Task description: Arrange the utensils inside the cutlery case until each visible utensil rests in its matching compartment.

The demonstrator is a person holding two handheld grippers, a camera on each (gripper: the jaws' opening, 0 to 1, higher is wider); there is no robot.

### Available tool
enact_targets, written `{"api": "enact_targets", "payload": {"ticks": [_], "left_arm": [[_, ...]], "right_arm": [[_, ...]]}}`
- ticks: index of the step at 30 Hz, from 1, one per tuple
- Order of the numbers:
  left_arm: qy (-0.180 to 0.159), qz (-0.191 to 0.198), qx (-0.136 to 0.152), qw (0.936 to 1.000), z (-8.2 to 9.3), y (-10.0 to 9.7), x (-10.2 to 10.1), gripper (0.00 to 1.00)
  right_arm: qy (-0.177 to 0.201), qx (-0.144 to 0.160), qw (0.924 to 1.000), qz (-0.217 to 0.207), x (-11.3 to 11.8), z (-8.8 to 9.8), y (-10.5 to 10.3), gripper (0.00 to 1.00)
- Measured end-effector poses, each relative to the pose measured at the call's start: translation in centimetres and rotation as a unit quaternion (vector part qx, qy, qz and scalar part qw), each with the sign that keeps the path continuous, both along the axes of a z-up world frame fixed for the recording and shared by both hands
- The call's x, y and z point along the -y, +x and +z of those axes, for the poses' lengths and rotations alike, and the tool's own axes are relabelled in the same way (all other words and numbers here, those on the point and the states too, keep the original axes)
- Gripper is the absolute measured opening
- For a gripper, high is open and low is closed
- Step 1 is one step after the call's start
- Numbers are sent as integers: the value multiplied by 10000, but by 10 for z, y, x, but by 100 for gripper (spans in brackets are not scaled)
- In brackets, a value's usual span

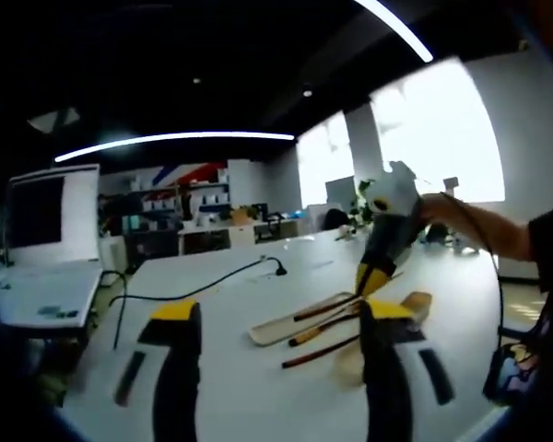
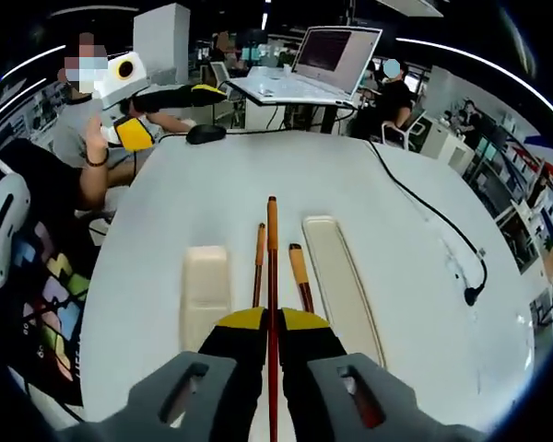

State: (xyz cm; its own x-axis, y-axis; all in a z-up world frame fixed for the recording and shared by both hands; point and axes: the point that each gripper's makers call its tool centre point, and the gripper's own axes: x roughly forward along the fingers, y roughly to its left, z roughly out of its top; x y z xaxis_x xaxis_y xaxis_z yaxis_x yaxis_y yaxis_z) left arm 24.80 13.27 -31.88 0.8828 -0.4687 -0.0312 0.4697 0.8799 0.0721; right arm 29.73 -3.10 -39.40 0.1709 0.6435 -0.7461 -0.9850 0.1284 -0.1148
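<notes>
On a white table (image 2: 166, 203), the right gripper (image 2: 272, 322) is clenched on a long wooden utensil (image 2: 272, 267), between two shorter utensils (image 2: 259, 262) and just left of the long cream cutlery case (image 2: 336, 276); the left gripper (image 1: 281, 318) hangs unclenched over the table, grasping nothing

Black gripper (image 2: 272, 322) with yellow tips, person's sleeve (image 1: 550, 230) black

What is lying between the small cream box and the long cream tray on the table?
In the right gripper view, three brown sticks lie between the small cream box and the long tray. The middle stick runs back into the right gripper, whose jaws close on it.
</notes>
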Motion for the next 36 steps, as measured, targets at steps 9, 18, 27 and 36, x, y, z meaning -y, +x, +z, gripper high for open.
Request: {"api": "enact_targets", "payload": {"ticks": [9, 18, 27, 36], "left_arm": [[-76, -18, 6, 10000, 3, -1, -1, 73], [-122, -25, 49, 9999, 6, -3, -1, 72], [-93, -73, 11, 9999, 3, -4, 3, 72], [-128, -111, 38, 9999, 5, -6, 5, 72]], "right_arm": [[32, 51, 9999, 133, 10, 0, -25, 3], [-141, 28, 9990, 425, 12, -19, -47, 3], [-219, -96, 9980, 579, 12, -32, -56, 3], [-5, -280, 9982, 526, 11, -42, -59, 3]]}}
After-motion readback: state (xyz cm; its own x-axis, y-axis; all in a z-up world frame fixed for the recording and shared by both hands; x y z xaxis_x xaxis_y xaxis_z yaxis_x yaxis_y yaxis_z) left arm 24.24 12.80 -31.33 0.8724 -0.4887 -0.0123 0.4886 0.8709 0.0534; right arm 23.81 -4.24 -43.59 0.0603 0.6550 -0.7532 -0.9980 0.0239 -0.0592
